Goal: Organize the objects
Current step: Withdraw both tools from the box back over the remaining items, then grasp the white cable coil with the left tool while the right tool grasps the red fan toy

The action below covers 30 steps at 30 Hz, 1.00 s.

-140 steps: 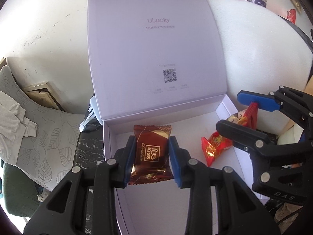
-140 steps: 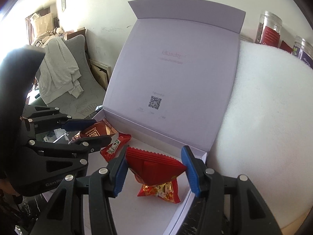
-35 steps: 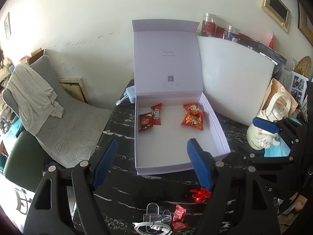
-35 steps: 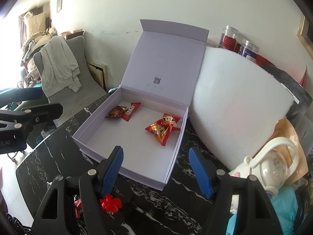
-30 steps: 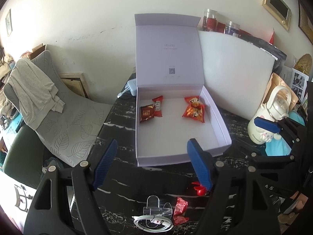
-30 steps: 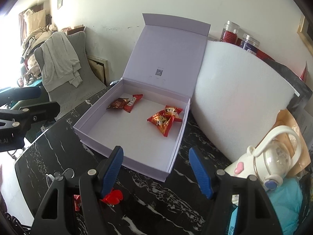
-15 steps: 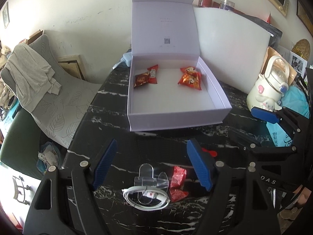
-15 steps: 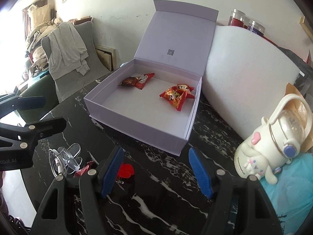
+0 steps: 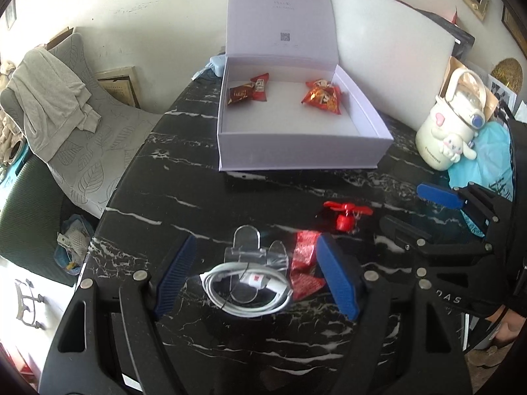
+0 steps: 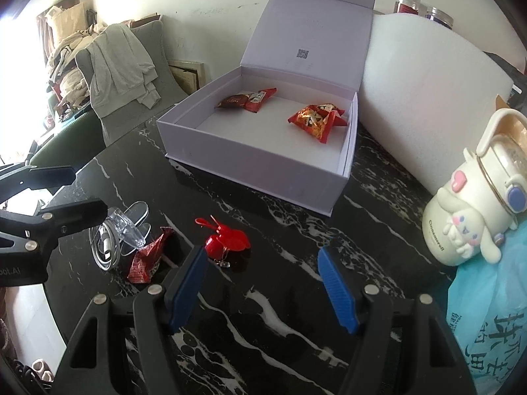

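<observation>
On a black marble table (image 9: 184, 197), a lilac gift box (image 9: 296, 154) stands open with its lid upright against the wall. Inside, 2 dark red sweet packets (image 9: 248, 91) lie touching near the back left corner, and a red-and-gold snack pack (image 9: 322, 96) lies near the back right wall.

The left gripper (image 9: 255, 275) hangs just above the table's near edge, its blue-padded jaws spread wide and empty. Between them, seen from the left wrist camera, lie a coiled white cable (image 9: 247, 288) and a clear plastic stand (image 9: 253, 250), the stand resting partly on the cable. A crumpled red wrapper (image 9: 304, 270) lies just inside the right-hand pad, touching or nearly touching it.

The right gripper (image 10: 263, 284) is also released, jaws wide apart over bare table. A small red plastic toy (image 10: 227, 242) sits just ahead of its left pad, between the wrapper (image 10: 148, 256) and the box (image 10: 257, 168), and outside the jaws.

To the right, a cream cartoon-character kettle (image 10: 474, 204) stands beside a blue plastic bag (image 10: 487, 309). A white foam sheet (image 10: 428, 92) leans behind the box. A grey chair (image 9: 98, 151) draped with clothing sits left of the table.
</observation>
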Tool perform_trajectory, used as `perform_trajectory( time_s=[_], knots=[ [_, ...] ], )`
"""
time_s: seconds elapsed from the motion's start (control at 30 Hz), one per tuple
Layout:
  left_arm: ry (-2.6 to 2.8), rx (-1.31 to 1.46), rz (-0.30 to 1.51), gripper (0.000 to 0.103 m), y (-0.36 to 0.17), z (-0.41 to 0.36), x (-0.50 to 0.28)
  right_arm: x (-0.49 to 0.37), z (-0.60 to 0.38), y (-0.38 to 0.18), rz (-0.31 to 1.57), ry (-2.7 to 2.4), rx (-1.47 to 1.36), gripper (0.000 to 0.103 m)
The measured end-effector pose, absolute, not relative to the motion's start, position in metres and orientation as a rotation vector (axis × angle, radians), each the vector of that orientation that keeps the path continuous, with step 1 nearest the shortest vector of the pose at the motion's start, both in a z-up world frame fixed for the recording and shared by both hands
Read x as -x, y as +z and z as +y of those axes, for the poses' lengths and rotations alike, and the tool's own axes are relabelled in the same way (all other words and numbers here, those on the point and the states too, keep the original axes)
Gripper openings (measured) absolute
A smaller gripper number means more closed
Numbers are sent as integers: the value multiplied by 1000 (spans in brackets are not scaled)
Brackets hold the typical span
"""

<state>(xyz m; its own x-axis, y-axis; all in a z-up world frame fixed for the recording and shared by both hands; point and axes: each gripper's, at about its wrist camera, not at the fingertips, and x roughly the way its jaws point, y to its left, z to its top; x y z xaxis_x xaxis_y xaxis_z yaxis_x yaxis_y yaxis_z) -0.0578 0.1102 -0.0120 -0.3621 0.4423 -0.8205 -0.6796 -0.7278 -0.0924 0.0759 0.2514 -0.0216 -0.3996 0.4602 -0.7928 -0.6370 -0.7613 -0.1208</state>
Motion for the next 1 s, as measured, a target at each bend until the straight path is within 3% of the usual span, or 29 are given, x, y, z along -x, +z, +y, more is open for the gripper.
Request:
perform_trajectory(
  time_s=[0.23, 1.0],
  knots=[
    [2068, 1179, 245, 76, -27, 92, 53, -74, 236, -37, 276, 2187, 1191, 70],
    [2006, 1282, 224, 80, -71, 87, 59, -77, 226, -72, 335, 2168, 1308, 70]
  ],
)
